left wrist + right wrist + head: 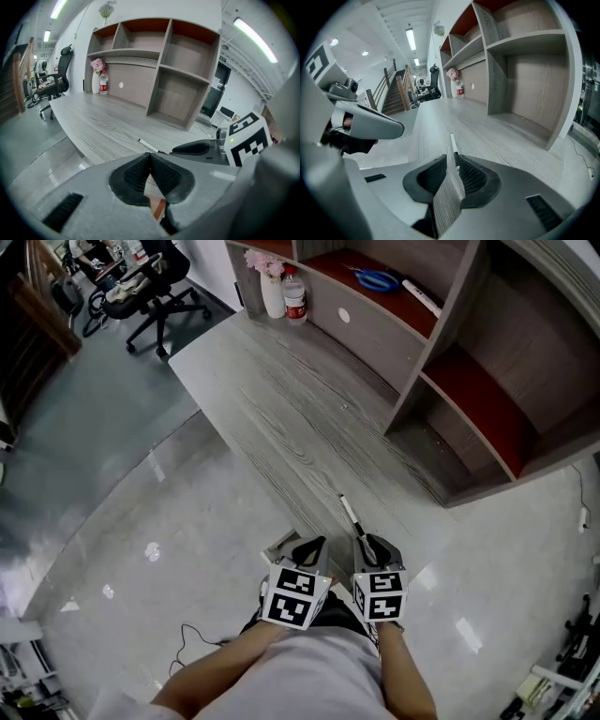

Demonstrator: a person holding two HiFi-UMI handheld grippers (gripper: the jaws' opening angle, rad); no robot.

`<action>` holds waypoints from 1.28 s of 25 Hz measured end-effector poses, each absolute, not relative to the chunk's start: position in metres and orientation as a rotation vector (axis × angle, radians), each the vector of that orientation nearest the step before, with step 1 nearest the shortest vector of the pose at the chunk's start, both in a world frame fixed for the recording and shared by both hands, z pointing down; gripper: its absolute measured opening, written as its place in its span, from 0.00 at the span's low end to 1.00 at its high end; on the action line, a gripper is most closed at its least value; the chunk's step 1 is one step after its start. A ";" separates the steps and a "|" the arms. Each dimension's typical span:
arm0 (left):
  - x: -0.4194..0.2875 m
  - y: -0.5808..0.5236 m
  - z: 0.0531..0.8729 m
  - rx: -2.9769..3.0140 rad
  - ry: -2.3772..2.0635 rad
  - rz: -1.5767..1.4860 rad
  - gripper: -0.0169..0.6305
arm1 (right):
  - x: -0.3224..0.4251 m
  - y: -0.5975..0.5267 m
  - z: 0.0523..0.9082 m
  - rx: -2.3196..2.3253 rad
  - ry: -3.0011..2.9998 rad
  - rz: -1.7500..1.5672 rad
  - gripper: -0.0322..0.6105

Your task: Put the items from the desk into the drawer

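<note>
A white pen with a black end [349, 513] lies on the grey wood desk [281, 418] near its front edge. My right gripper [367, 547] sits over the pen's near end; in the right gripper view the pen [453, 139] runs straight ahead and its dark end sits between the nearly closed jaws of my right gripper [452, 159]. My left gripper [309, 552] hovers at the desk edge just left of it, jaws shut and empty [150, 159]. The pen [147, 145] also shows in the left gripper view. No drawer is clearly visible.
A vase of pink flowers [272, 287] and a red-labelled bottle [294, 298] stand at the desk's far end. A shelf unit [469, 381] holds blue scissors [377, 279]. An office chair [155, 287] stands on the floor at the far left.
</note>
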State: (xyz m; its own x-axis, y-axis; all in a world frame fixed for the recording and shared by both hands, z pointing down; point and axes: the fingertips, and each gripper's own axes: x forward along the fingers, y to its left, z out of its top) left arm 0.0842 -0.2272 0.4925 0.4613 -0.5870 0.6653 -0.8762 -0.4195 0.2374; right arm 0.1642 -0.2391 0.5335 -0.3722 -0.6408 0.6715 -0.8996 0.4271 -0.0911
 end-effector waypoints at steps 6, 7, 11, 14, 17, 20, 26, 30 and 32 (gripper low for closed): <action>0.080 -0.227 0.497 2.117 -1.246 0.671 0.03 | 0.164 -0.247 0.547 1.242 -2.122 0.603 0.16; 0.079 -0.227 0.498 2.112 -1.249 0.673 0.03 | 0.164 -0.248 0.548 1.238 -2.120 0.600 0.17; 0.074 -0.224 0.500 2.103 -1.257 0.676 0.03 | 0.164 -0.253 0.559 1.236 -2.091 0.601 0.16; 0.068 -0.221 0.498 2.104 -1.262 0.676 0.03 | 0.166 -0.252 0.563 1.247 -2.068 0.604 0.13; 0.058 -0.217 0.496 2.103 -1.262 0.677 0.03 | 0.165 -0.249 0.559 1.271 -2.060 0.602 0.11; 0.047 -0.215 0.496 2.102 -1.252 0.674 0.03 | 0.160 -0.244 0.554 1.296 -2.056 0.602 0.11; 0.030 -0.206 0.496 2.127 -1.223 0.674 0.03 | 0.143 -0.226 0.546 1.334 -2.047 0.598 0.11; 0.015 -0.199 0.498 2.138 -1.203 0.676 0.03 | 0.129 -0.213 0.542 1.354 -2.040 0.595 0.11; 0.009 -0.195 0.501 2.145 -1.195 0.669 0.03 | 0.121 -0.205 0.541 1.360 -2.036 0.595 0.11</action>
State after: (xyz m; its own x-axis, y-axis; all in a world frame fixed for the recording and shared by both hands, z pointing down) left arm 0.0091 -0.1953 0.5008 0.4705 -0.5755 0.6689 -0.8710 -0.4240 0.2479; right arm 0.1211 -0.2047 0.5413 -0.2846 -0.6529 0.7020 -0.9281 0.3711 -0.0311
